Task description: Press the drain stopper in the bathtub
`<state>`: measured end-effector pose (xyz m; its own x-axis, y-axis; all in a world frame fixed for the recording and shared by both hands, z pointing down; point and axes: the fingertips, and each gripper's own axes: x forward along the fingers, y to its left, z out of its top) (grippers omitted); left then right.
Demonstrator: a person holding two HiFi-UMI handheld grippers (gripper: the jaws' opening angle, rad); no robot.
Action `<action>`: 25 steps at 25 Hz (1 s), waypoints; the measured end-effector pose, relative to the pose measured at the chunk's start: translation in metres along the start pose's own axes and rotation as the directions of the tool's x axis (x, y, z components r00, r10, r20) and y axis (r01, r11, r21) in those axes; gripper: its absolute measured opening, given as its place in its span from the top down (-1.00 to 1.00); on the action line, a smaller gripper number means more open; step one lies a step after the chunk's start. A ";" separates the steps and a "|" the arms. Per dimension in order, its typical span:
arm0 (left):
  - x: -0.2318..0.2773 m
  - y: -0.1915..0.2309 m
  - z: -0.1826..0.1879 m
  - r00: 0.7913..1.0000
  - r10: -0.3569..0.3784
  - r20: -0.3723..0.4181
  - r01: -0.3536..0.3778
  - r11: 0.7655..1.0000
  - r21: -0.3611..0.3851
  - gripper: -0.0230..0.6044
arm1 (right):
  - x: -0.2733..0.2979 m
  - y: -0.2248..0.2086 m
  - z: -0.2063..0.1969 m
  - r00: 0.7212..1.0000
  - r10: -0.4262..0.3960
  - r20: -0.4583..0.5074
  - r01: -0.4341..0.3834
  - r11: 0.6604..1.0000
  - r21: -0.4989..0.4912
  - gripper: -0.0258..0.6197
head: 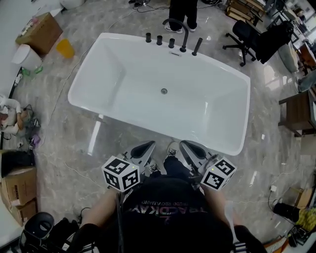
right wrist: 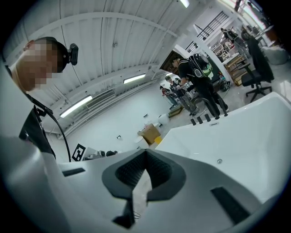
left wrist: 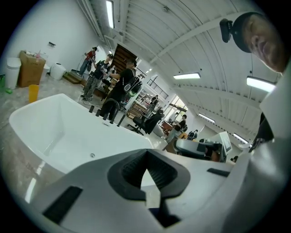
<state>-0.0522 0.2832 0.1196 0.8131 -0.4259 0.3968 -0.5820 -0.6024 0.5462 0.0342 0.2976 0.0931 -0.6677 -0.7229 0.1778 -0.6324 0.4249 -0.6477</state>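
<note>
The drain stopper (head: 164, 91) sits in the middle of the white bathtub's (head: 109, 74) floor, well ahead of both grippers. The left gripper (head: 146, 147) and right gripper (head: 191, 147) hover just outside the tub's near rim, each with jaws closed tip to tip on nothing. That near rim lies between them and the stopper. Black faucet fittings (head: 173, 42) line the tub's far rim, and a person (head: 182, 12) stands beyond it.

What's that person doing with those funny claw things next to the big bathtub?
A person stands just outside the near side of the white bathtub, holding the left gripper and the right gripper close to the body. Both have their jaws together with nothing in them. The drain stopper sits in the middle of the tub floor, far from both grippers, so it has not been pressed yet.
</note>
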 end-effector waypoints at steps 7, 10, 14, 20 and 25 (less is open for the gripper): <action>0.016 0.005 0.016 0.998 0.054 0.014 -0.054 0.999 -0.005 0.91 | 0.011 -0.021 0.024 0.999 0.050 -0.012 -0.050 0.999 -0.009 0.88; 0.030 0.005 0.026 0.997 0.075 0.013 -0.075 0.997 0.002 0.91 | 0.013 -0.036 0.036 0.998 0.067 -0.011 -0.067 0.998 -0.001 0.88; 0.048 0.004 0.036 0.994 0.108 0.006 -0.108 0.994 0.005 0.91 | 0.013 -0.056 0.050 0.995 0.095 -0.017 -0.095 0.995 0.010 0.88; 0.079 0.002 0.049 0.990 0.138 0.009 -0.138 0.990 0.014 0.91 | 0.012 -0.089 0.070 0.992 0.126 -0.018 -0.126 0.992 0.005 0.88; 0.090 0.010 0.054 0.987 0.158 0.005 -0.158 0.987 0.012 0.91 | 0.011 -0.105 0.076 0.992 0.123 -0.021 -0.123 0.992 0.012 0.88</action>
<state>0.0156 0.2024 0.1213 0.7108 -0.5193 0.4745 -0.7034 -0.5352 0.4679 0.1230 0.2037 0.1065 -0.7486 -0.6535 0.1122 -0.5409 0.5041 -0.6733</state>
